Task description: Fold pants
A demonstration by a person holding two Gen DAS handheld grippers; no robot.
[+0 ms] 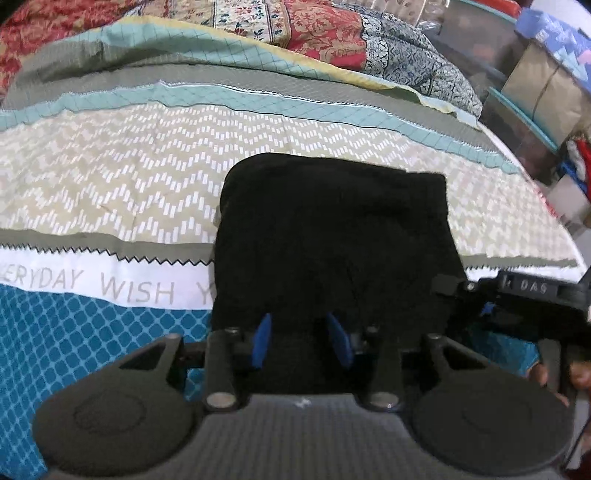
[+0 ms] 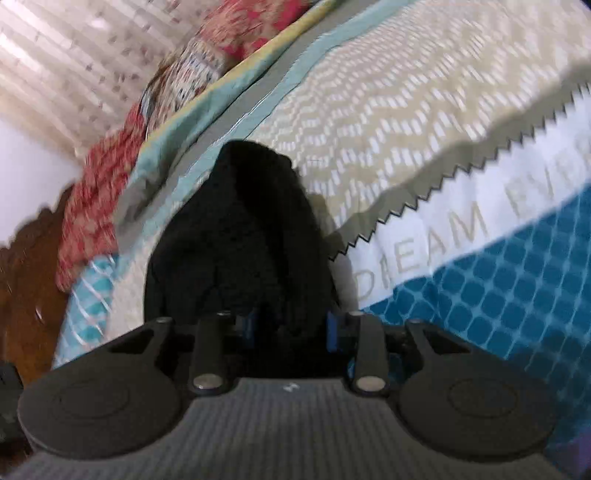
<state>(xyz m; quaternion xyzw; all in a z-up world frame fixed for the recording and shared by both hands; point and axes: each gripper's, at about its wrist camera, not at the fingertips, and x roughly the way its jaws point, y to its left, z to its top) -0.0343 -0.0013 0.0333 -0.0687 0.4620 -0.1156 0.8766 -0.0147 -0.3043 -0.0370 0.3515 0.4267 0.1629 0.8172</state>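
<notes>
Blue pads line both tools. Nearest in the left wrist view, the left gripper (image 1: 301, 341) has its jaws partly apart with black cloth between them; whether the pads press it cannot be told. The right gripper (image 2: 291, 326) shows the same, again unclear. Past them the black pants (image 1: 332, 229) lie bunched on the patterned bedsheet (image 1: 110, 192), over its beige zigzag band. Beyond sits a red floral quilt (image 1: 321, 29).
</notes>
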